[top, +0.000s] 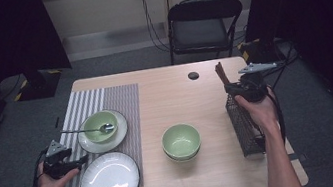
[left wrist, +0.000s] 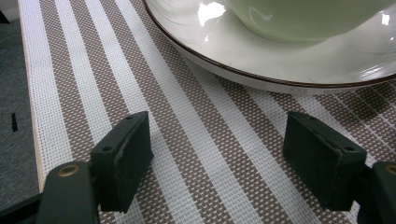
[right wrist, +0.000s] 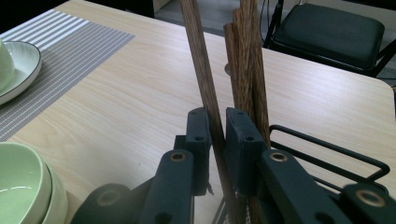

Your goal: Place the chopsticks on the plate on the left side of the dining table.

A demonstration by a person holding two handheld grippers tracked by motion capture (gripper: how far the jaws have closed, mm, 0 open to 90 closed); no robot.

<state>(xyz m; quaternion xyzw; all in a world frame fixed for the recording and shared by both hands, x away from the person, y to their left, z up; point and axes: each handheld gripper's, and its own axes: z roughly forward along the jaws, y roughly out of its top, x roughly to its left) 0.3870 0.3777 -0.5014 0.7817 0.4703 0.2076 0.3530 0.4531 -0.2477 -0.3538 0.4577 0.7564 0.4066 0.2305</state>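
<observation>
Right gripper view: right claw (right wrist: pixel 217 140) pinched nearly closed on one brown chopstick (right wrist: pixel 201 70), its pads against the wood on both sides, the rest of the chopsticks (right wrist: pixel 250 70) bunched just behind in the black wire caddy (right wrist: pixel 327 149). Seen from the high view, same right claw (top: pixel 239 87) over the far end of the wire caddy (top: pixel 243 127), which sits along the right edge of the counter (top: pixel 164 94). Left claw (left wrist: pixel 217 154) spread wide and holding nothing, hovering low above the striped placemat (left wrist: pixel 187 130) just short of the white plate's (left wrist: pixel 261 70) rim; from above, left claw (top: pixel 81 160) near the front left corner of the counter, beside a second, bare plate (top: pixel 110 181). Judged as a table setting partway done: placemat laid, green bowl (top: pixel 100 124) on its plate with a spoon (top: pixel 89 130) across it. Stacked green bowls (top: pixel 181 141) mid-counter, off the mat. Chopstick gripped but not yet lifted clear of the caddy; carrying it to the place setting and laying it down remain, probably its partner too
</observation>
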